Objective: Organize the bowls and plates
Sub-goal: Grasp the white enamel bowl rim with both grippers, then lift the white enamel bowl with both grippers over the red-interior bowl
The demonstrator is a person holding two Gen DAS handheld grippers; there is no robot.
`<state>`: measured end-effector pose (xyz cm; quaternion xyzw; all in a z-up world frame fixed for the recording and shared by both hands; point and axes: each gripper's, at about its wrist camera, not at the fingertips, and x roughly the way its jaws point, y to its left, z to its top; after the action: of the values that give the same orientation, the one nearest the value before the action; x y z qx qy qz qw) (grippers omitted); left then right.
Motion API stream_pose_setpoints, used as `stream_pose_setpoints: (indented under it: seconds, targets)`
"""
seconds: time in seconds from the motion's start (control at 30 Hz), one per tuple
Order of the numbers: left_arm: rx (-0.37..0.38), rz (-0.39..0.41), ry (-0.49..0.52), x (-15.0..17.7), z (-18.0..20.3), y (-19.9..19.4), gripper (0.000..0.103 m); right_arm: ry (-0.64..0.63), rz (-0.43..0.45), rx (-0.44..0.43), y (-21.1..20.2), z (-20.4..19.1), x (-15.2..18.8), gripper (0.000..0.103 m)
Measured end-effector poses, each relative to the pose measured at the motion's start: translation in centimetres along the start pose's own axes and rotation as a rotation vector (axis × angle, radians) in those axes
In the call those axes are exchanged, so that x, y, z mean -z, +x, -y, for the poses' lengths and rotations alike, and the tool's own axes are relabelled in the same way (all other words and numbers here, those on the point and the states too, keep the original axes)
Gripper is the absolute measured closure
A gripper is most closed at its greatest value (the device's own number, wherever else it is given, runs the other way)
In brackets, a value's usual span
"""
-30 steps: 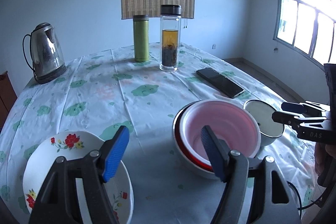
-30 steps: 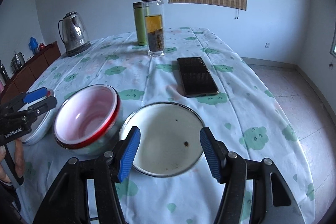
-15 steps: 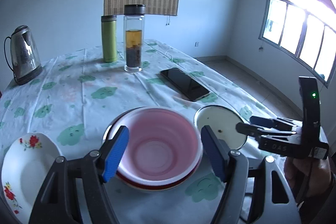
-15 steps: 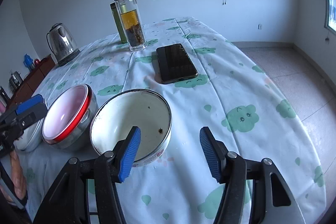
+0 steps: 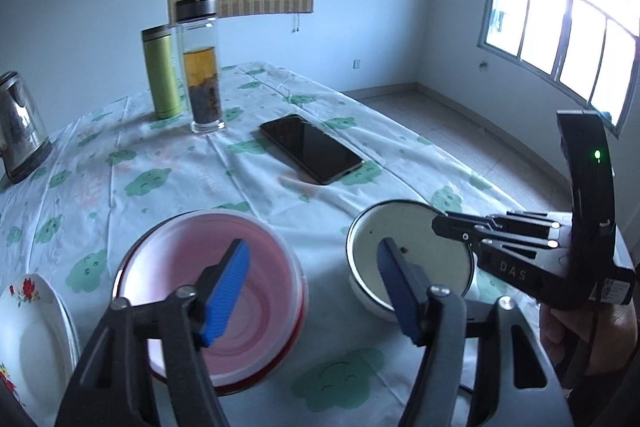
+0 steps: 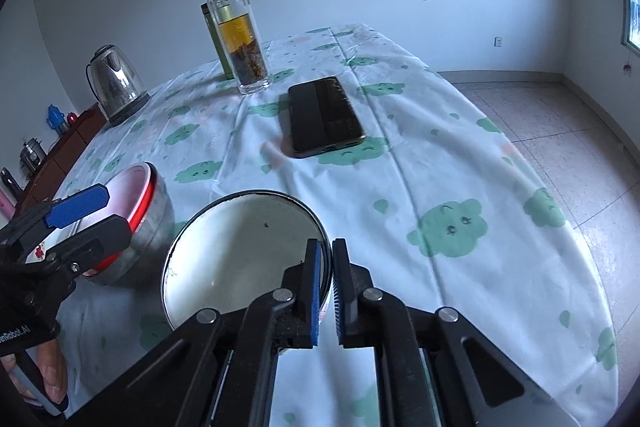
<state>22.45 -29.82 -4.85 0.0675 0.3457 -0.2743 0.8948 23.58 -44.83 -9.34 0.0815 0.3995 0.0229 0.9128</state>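
Two tongs share the work: our right tongs (image 6: 325, 291) pinch the near rim of the white enamel bowl (image 6: 240, 251) on the cloud-print tabletop (image 6: 420, 163). Our left tongs (image 5: 312, 291) hang spread above the pink-lined red-rimmed steel bowl (image 5: 224, 283) just left of it. We should lift level, then nest it gently there.

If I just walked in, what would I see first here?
Probably the right gripper in front, its blue pads pinched on the rim of the white bowl. Just left of that sits the pink bowl with a red rim, with the left gripper open above it. Farther back, the tall glass bottle of amber tea stands beside a black phone lying flat on the cloud-print tablecloth.
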Motion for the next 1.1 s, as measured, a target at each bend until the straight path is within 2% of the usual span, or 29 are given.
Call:
stream_pose_setpoints:
  seconds: [0.03,0.17,0.37,0.47,0.57,1.1]
  targets:
    - [0.013,-0.012,0.011,0.0,0.5,0.3,0.05,-0.001,0.003,0.012,-0.1,0.3,0.0,0.097]
    - [0.04,-0.051,0.048,0.2,2.3,1.2,0.081,0.011,0.009,0.032,-0.4,1.9,0.3,0.097]
    - [0.063,-0.081,0.061,0.1,4.7,1.9,0.083,-0.004,0.018,0.016,-0.6,2.0,0.6,0.097]
    - [0.018,-0.102,0.066,0.0,5.3,2.6,0.083,-0.001,0.02,0.004,-0.6,2.2,0.7,0.097]
    - [0.053,-0.137,0.037,0.1,5.1,3.7,0.088,0.003,0.02,-0.004,-0.6,2.6,0.8,0.097]
    - [0.06,-0.13,0.001,0.2,4.5,4.2,0.093,0.022,0.046,-0.016,-0.9,2.5,1.1,0.096]
